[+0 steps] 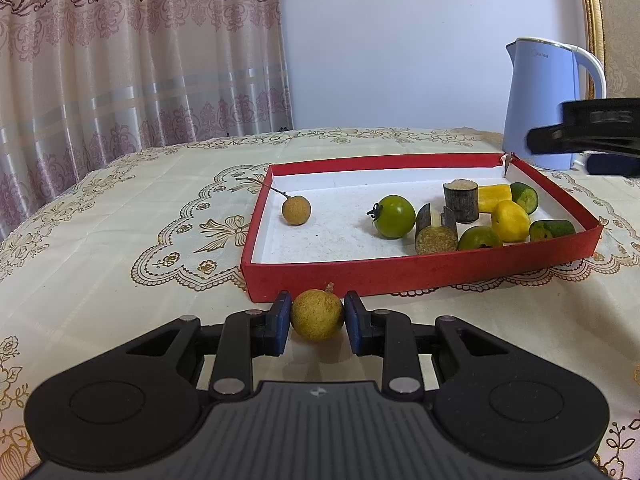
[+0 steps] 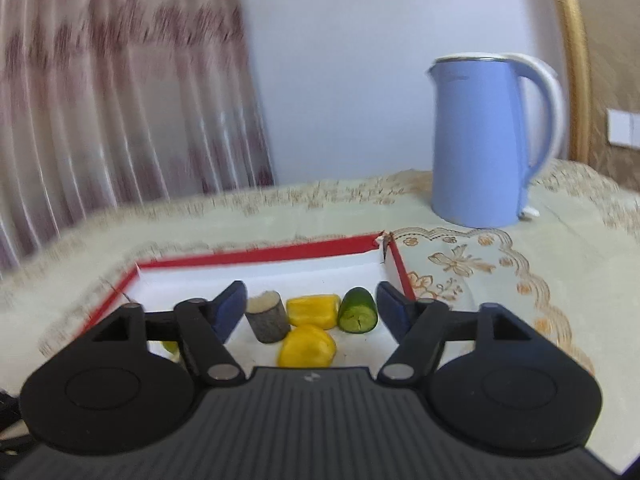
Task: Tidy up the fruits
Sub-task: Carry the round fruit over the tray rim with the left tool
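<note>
My left gripper (image 1: 316, 320) is shut on a round yellow-brown longan (image 1: 317, 314), just in front of the near wall of the red tray (image 1: 400, 272). Inside the tray lie another longan (image 1: 296, 210) with a long stem, a green tomato (image 1: 396, 216), sugarcane chunks (image 1: 461, 200), yellow fruit pieces (image 1: 510, 221) and cucumber pieces (image 1: 552, 230). My right gripper (image 2: 312, 300) stands open over the tray's right part, nothing between its fingers. Below it sit a sugarcane chunk (image 2: 267, 316), yellow pieces (image 2: 307, 346) and a cucumber piece (image 2: 357, 311). That gripper (image 1: 580, 136) shows blurred at the left wrist view's right edge.
A blue electric kettle (image 2: 480, 140) stands behind the tray's far right corner. A cream embroidered tablecloth (image 1: 120, 240) covers the table. Patterned curtains (image 1: 120, 60) hang at the back left, and a gold frame edge (image 2: 572, 60) rises on the right.
</note>
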The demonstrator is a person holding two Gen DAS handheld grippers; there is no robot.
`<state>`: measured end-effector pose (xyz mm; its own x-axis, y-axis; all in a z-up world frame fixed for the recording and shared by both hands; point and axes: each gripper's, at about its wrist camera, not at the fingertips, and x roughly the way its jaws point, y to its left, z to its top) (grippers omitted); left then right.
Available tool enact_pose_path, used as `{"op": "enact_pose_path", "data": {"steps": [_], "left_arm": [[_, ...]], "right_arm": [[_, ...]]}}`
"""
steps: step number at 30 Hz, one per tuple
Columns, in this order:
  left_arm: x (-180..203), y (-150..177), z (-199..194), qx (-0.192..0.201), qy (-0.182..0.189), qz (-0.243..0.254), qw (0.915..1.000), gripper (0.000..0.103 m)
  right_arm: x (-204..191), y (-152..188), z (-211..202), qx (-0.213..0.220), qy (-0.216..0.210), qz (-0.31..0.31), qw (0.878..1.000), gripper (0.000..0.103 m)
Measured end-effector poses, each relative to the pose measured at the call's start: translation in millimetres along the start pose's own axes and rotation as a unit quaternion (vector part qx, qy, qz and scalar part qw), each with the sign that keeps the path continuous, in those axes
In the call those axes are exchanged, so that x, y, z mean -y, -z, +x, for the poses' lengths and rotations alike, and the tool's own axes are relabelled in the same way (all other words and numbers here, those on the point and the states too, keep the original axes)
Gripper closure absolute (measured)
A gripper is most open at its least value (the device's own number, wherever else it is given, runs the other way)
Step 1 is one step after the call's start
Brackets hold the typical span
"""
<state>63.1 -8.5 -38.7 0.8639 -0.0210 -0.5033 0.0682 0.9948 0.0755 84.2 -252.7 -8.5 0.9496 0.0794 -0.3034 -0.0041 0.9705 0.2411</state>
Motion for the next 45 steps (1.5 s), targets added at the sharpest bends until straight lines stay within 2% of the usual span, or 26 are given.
{"op": "enact_pose_path", "data": {"steps": [3, 5, 19, 26, 30, 37, 45], "left_arm": [[-0.1, 0.0, 0.3, 0.0, -0.001, 0.001, 1.0, 0.075], [0.0, 0.2, 0.1, 0.0, -0.001, 0.001, 1.0, 0.075], [1.1, -1.6, 0.2, -0.004, -0.011, 0.004, 0.9999, 0.075], [-7.3, -8.1, 3.8, -0.045, 0.015, -0.029, 0.9984, 0.075], [-4.5, -17.8, -1.0, -0.032, -0.01, -0.012, 0.9994, 0.075], [2.8, -43.0, -6.2, -0.005, -0.019, 0.003, 0.9998, 0.075], [20.7, -62.6, 10.3, 0.001, -0.03, 0.03, 0.9991, 0.075]], "right_arm": [[11.2, 14.9, -3.6, 0.024, 0.001, 0.027, 0.999, 0.016], [16.7, 19.4, 4.6, 0.003, 0.005, 0.029, 1.0, 0.016], [31.5, 26.7, 6.0, -0.012, -0.017, 0.044, 0.999, 0.016], [33.9, 26.8, 5.0, -0.011, -0.022, 0.046, 0.999, 0.014], [33.2, 26.5, 3.1, -0.009, -0.024, 0.043, 0.999, 0.014], [36.1, 26.5, 2.2, -0.01, -0.026, 0.051, 0.998, 0.011], [37.4, 26.4, 1.0, -0.008, -0.027, 0.054, 0.998, 0.008]]}}
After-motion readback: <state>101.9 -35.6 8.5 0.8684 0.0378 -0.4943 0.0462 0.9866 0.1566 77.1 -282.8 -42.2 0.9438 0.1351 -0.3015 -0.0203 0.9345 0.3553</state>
